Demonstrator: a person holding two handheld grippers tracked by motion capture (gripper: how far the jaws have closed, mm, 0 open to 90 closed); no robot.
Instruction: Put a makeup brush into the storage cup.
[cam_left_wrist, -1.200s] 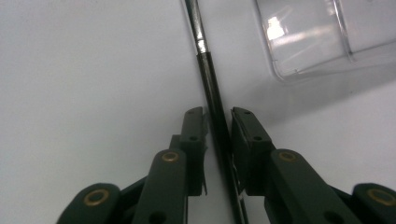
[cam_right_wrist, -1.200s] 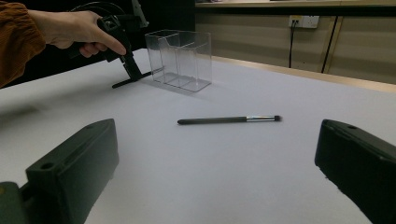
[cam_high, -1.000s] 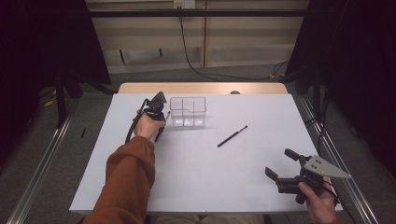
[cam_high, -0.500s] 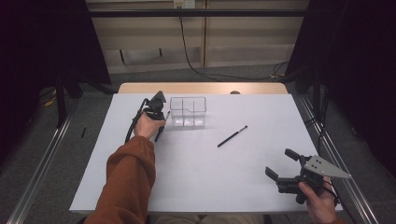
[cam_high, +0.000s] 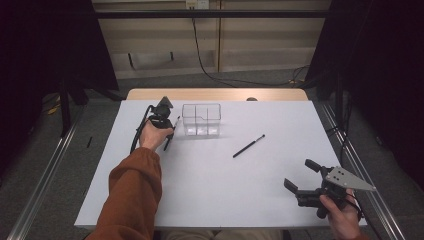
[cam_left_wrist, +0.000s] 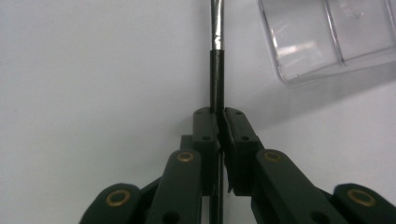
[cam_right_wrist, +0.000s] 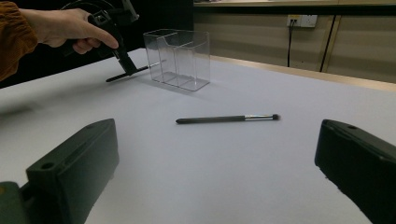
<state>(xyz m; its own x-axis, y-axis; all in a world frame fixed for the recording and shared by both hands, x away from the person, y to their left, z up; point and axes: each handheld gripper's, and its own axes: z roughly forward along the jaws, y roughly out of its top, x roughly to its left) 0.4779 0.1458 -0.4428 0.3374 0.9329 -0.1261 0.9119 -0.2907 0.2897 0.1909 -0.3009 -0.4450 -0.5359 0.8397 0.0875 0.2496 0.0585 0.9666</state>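
Note:
My left gripper (cam_high: 169, 134) points down at the table, just left of a clear plastic organizer (cam_high: 201, 120) with three compartments. Its jaws are shut on the black handle of a slim makeup brush (cam_left_wrist: 216, 70), whose silver ferrule points past the organizer's corner (cam_left_wrist: 327, 32). In the right gripper view this brush (cam_right_wrist: 122, 75) lies level, low over the white table. A second black brush (cam_high: 248, 146) lies loose mid-table, right of the organizer. My right gripper (cam_high: 299, 173) is held at the near right corner, open and holding nothing, facing that brush (cam_right_wrist: 224, 119).
A white sheet (cam_high: 215, 195) covers the table, with a wooden strip (cam_high: 215, 94) along the far edge. Dark curtains hang at both sides, and metal rails (cam_high: 42, 185) run along the floor. A cable trails from the left gripper.

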